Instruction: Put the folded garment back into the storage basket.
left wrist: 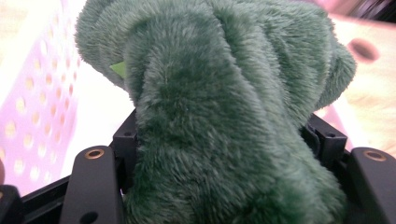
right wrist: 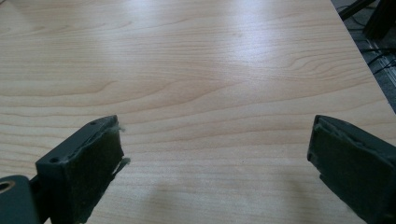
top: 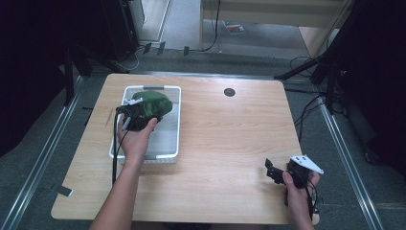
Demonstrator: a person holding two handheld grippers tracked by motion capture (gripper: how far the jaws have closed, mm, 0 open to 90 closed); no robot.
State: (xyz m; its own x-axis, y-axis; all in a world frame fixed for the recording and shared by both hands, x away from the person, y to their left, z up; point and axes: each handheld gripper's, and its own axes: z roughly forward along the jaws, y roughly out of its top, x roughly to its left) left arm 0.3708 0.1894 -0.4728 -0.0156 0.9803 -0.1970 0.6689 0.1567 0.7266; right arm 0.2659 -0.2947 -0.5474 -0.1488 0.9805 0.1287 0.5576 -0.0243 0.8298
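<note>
A person's left gripper (top: 136, 116) clamps a green plush toy (top: 152, 105) over the far end of a white perforated basket (top: 178, 125), its black jaws pressed into the fur on either side. From the left gripper view the toy (left wrist: 219, 116) bulges forward out of the jaws and spills past them, with the basket's holed wall (left wrist: 32, 93) close on that gripper's left. Whether the toy rests on the basket floor or hangs just above it cannot be told.

The plush looks light, soft and easily squashed; it should not slip on the padded jaws, and a hold across its thick middle, as here, seems safer than one on a floppy limb. Loose ends may sag and catch on the basket rim when it is lifted or lowered.

The right gripper (top: 274, 171) idles well apart, low over the near right corner of the wooden table (top: 230, 134), jaws spread wide with nothing between them and bare wood ahead. A dark round hole (top: 229, 92) sits in the tabletop beyond the basket. Nothing else crowds the left gripper.
</note>
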